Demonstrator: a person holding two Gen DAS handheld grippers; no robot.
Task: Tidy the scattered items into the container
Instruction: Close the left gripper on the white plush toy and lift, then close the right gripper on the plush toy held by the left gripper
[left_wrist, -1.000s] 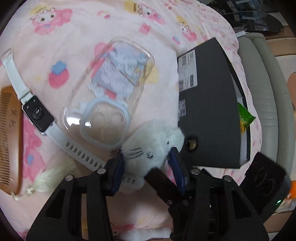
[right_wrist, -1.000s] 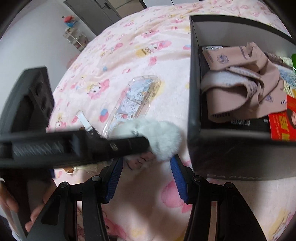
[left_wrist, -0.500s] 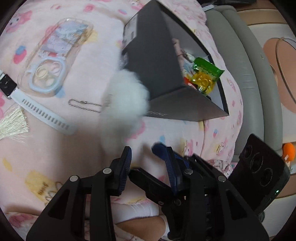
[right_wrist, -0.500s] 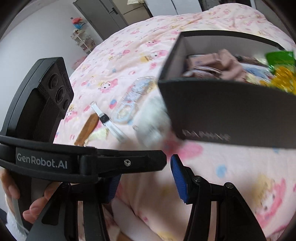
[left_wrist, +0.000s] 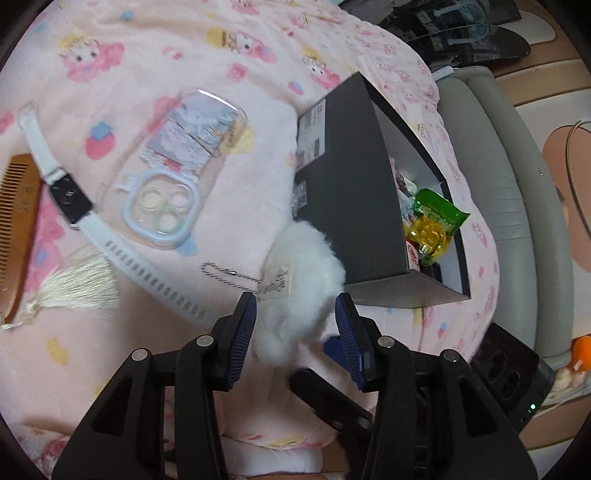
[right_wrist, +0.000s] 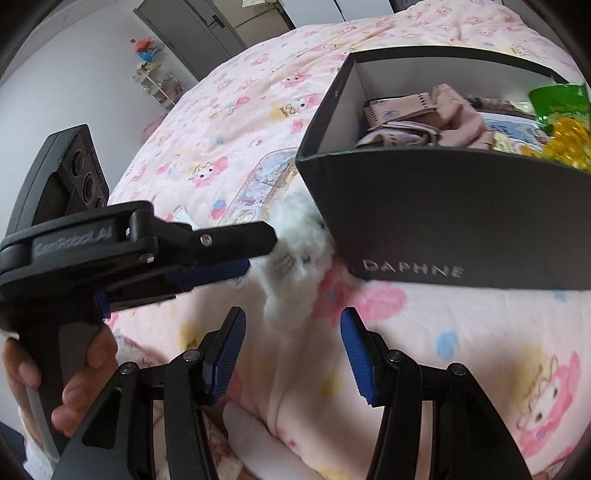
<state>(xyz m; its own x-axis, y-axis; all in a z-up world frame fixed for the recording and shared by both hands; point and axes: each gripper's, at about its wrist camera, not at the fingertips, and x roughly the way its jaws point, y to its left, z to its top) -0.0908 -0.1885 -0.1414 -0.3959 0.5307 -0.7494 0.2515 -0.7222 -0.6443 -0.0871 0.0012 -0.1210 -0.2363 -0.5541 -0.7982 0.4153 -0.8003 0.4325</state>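
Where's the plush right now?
In the left wrist view the plush lies on the blanket, outside the box, against its near corner, ahead of the left gripper.

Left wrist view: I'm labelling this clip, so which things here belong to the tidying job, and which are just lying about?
Part of the job:
- white plush toy, between the left gripper's fingers
- black box
- clear phone case
- white watch
- wooden comb
- cream tassel

Just lying about:
- pink bedspread
- grey bed frame
- orange toy
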